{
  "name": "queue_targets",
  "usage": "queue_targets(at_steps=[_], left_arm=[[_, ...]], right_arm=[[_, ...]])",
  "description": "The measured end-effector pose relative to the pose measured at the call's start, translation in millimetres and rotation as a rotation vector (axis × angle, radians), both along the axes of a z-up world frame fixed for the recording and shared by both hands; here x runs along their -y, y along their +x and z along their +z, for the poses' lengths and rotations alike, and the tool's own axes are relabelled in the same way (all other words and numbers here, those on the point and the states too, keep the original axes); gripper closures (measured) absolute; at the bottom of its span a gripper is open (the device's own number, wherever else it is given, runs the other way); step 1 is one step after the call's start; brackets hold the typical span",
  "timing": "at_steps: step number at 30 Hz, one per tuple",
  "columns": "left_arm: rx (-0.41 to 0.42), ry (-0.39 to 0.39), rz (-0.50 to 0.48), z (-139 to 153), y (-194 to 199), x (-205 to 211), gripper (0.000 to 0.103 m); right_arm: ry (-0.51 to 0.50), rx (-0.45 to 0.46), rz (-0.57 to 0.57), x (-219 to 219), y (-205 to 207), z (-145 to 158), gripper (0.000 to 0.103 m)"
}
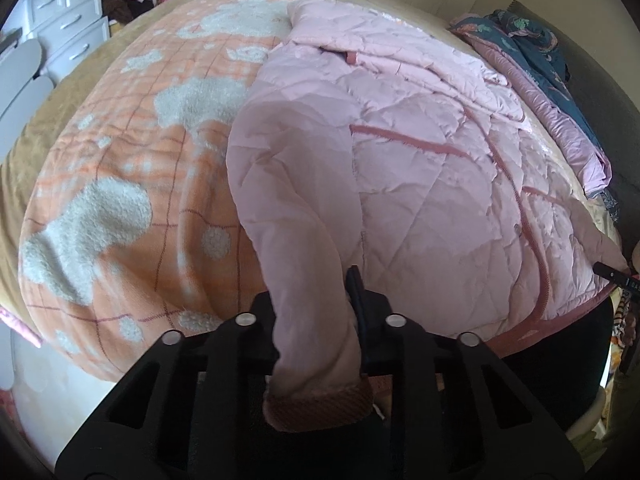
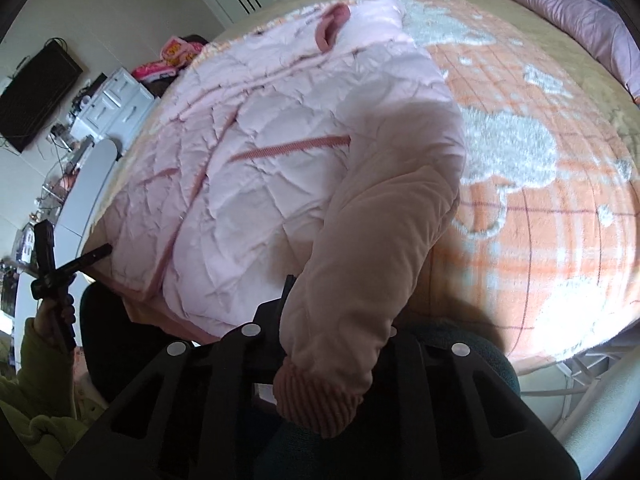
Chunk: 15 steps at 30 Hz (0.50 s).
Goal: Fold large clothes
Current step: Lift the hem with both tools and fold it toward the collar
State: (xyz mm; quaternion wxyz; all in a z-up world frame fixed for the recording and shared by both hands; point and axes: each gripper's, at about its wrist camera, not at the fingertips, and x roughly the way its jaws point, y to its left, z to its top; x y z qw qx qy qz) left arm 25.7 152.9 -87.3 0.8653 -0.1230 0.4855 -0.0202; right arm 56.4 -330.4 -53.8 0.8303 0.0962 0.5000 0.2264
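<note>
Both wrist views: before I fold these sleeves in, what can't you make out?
- Left gripper: left finger hidden behind the sleeve; left wrist view.
- Right gripper: right finger hidden behind the sleeve; right wrist view.
- Jacket hem's near edge: hidden by a dark chair back; left wrist view.
- Collar: far off, small; right wrist view.

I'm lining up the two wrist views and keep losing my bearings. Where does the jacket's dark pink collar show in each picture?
Left wrist view: the collar is a small dark pink strip at upper centre, at the far end of the pink quilted jacket.
Right wrist view: the collar curves near the top, slightly left of centre.
Shared landmark: the orange checked blanket under the jacket.
</note>
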Motion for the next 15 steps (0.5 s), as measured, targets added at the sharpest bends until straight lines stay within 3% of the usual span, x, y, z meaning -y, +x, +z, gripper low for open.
queue_targets(at_steps=[15], left_arm=[[0.173, 0.006, -0.018, 64, 13, 7, 0.093]], right_arm=[[0.152, 0.18, -0.02, 4, 18, 64, 0.087]])
